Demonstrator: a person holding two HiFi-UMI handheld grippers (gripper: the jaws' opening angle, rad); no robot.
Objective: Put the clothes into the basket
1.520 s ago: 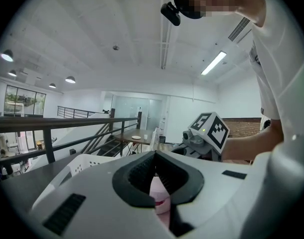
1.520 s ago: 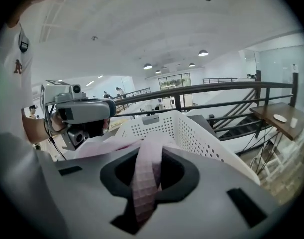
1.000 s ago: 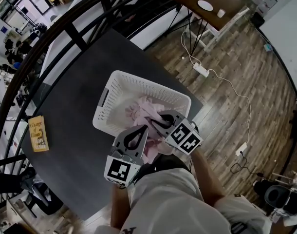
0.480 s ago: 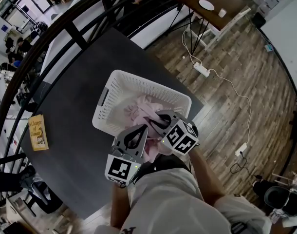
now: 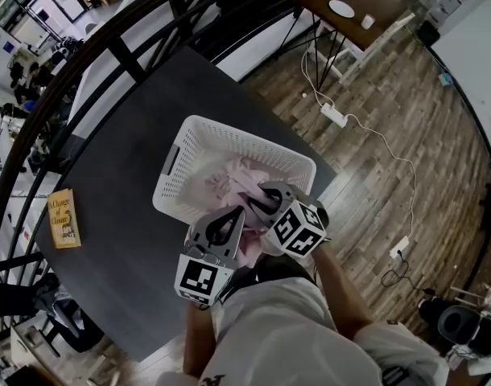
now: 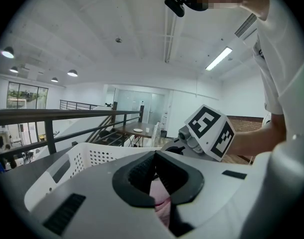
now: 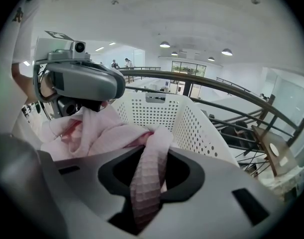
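Probably an office mezzanine: black railing (image 5: 125, 55), glass-walled rooms (image 6: 137, 101), ceiling lights (image 7: 164, 44), wood floor (image 5: 390, 111).

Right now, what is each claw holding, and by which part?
Both hold the pink waffle-knit garment: the left claw pinches a fold; the right claw, its jaws having just been opening, has a narrow strip between them.

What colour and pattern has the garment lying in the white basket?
The garment is pale pink with a small waffle-like check; the right gripper view shows it best.
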